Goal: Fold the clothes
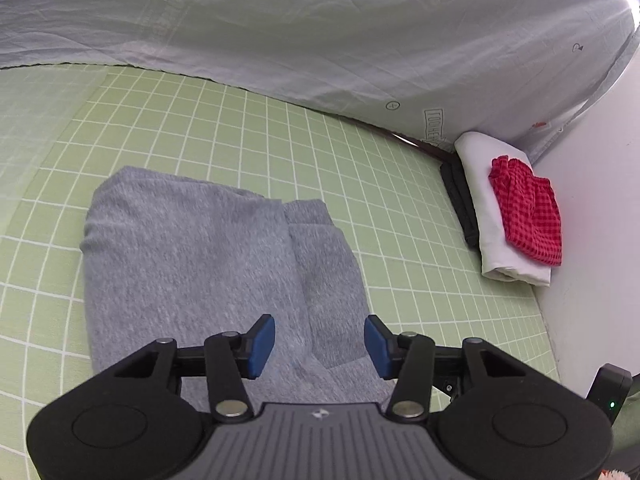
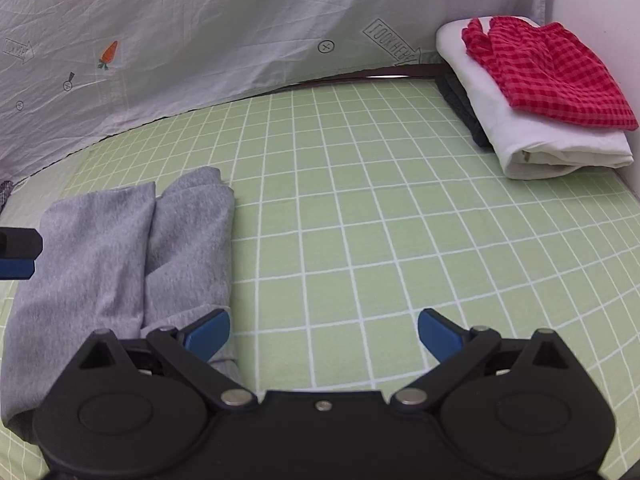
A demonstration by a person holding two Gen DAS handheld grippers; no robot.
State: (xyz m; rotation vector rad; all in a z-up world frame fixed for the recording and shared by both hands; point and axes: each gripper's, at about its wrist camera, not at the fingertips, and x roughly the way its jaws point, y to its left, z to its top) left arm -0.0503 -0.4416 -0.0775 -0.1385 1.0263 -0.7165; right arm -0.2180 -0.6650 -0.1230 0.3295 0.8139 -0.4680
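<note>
A grey knit garment lies folded on the green checked sheet, one layer overlapping another. My left gripper hovers open over its near end, blue pads apart with nothing between them. In the right wrist view the same grey garment lies at the left. My right gripper is open over bare sheet just right of it, its left pad at the garment's edge. The left gripper's fingertip shows at the far left edge.
A stack of folded clothes sits at the far right by the white wall: red checked cloth on a white folded piece over something dark. A pale printed sheet hangs along the back. Green sheet spreads between.
</note>
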